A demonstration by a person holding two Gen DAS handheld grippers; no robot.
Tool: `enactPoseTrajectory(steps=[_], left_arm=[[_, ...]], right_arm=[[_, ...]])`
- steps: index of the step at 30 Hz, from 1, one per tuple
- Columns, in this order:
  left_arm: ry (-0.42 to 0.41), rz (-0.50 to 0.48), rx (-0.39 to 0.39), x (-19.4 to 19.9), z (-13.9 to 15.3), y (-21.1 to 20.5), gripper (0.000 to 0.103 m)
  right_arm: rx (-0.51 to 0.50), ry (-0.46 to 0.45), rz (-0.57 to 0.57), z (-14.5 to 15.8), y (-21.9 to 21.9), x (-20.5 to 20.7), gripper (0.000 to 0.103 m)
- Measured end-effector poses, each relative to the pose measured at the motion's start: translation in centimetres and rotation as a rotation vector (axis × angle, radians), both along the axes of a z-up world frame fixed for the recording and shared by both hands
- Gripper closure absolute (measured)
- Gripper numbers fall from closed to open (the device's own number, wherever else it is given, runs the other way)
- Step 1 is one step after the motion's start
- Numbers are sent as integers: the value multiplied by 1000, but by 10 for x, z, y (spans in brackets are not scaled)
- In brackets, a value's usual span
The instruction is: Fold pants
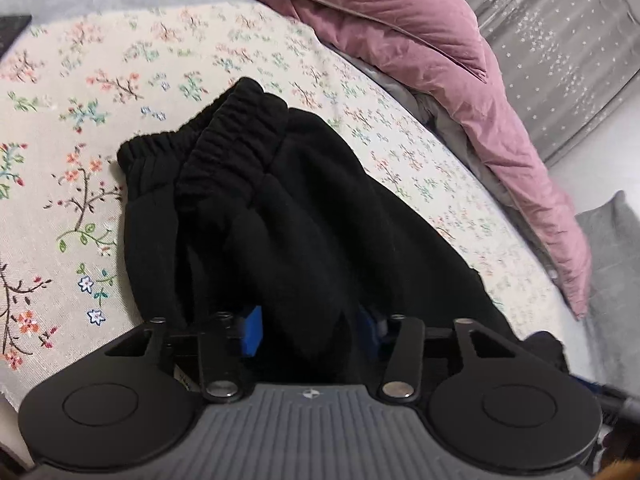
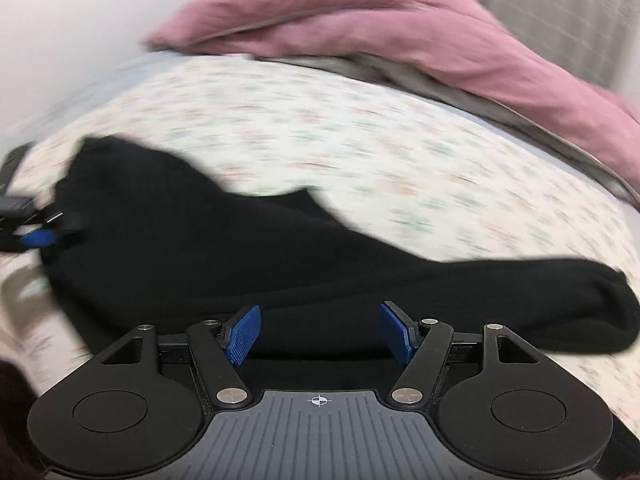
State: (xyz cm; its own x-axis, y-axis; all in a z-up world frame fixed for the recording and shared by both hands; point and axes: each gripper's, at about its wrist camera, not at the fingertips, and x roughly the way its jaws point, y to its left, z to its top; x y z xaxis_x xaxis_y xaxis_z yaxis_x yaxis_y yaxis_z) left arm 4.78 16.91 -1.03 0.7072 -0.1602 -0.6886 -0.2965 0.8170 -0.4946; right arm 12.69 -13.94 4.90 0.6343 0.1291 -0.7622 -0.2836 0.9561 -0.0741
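Note:
Black pants (image 1: 280, 208) lie on a floral bed sheet (image 1: 80, 120), the elastic waistband (image 1: 224, 140) at the far end. In the left wrist view my left gripper (image 1: 312, 332) has its blue pads (image 1: 252, 332) set around a bunch of the black fabric; the right pad is mostly hidden by cloth. In the blurred right wrist view the pants (image 2: 240, 248) stretch from left to right, a leg end (image 2: 580, 304) at the right. My right gripper (image 2: 320, 332) is open, its blue pads (image 2: 242, 334) wide apart just above the near edge of the fabric. The left gripper shows at the far left (image 2: 36, 236).
A pink duvet (image 1: 440, 60) is piled along the far right side of the bed; it also shows in the right wrist view (image 2: 400, 40). Grey patterned curtains (image 1: 560, 40) hang behind it. A grey cushion (image 1: 612, 260) sits off the bed at the right.

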Motion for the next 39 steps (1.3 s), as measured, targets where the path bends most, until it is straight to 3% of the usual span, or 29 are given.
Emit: enactPoseTrajectory(steps=[3,8,13,17,20,25,27,29,32,39], left_arm=[[-4,43,2,0,-2,-2,34],[-26,139,-80,-8,-11,9,43],[-58,229,-155,-16,-18,14,44],[-87,293,-150,-20,-17,13,49],[-92,302,-136,-17,-16,11,49],[-89,316,-126,-13,-15,9,51],[-91,322,-108,-12,-13,8,57],[-95,322,-92,-11,-9,7,64],[-110,322,-89,-10,-3,7,65],[-171,316,-80,-7,17,19,66]], right_arm=[[9,22,-109,3,-30,30,36],[91,41,-266,0,-68,79,32],[107,75,-396,-24,-86,125,32],[71,92,-516,-47,-108,152,32],[98,125,-621,-66,-127,166,32],[111,123,-685,-82,-141,176,32],[79,118,-685,-84,-140,178,42],[18,112,-664,-81,-137,179,80],[-19,128,-633,-75,-140,174,101],[47,-5,-634,-21,-165,127,103]])
